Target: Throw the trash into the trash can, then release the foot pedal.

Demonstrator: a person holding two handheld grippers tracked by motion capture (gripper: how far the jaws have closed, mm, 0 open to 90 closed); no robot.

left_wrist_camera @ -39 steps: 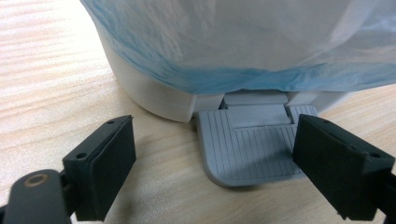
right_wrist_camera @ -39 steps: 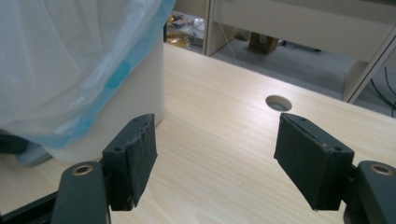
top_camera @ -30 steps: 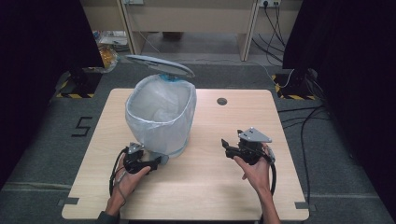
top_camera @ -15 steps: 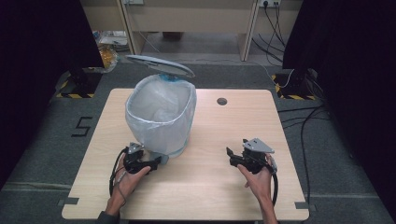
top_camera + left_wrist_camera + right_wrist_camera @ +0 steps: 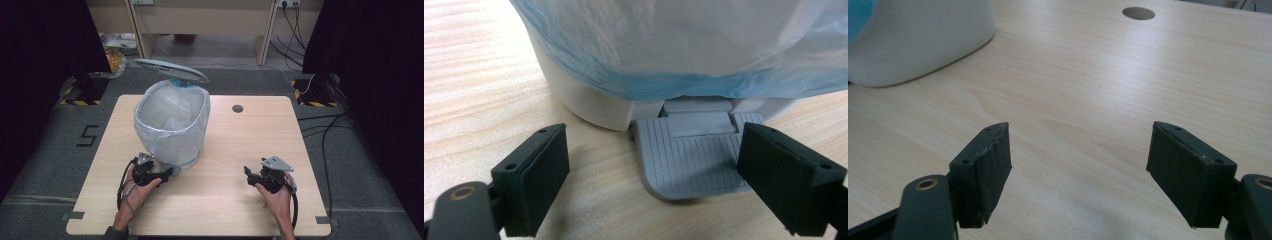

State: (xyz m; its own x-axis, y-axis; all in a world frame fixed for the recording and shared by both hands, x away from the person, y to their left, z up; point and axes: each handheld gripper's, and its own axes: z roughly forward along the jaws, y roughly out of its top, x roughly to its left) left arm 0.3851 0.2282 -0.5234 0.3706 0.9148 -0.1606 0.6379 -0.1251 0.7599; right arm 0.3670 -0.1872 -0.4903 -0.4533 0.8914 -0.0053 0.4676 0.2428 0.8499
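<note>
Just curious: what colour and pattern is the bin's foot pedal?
Grey, with fine parallel ribs. The pedal shows best in the left gripper view.

Bin: 1 white pedal bin, upright on the left half of the table, near its front edge.
Liner: translucent pale bag with a blue tint, folded over the rim and hanging down the outside to just above the base.
Lid: grey, raised open, tilted up behind the rim.
Pedal: grey, ribbed, rounded corners, jutting from the bin's base low over the table.
</note>
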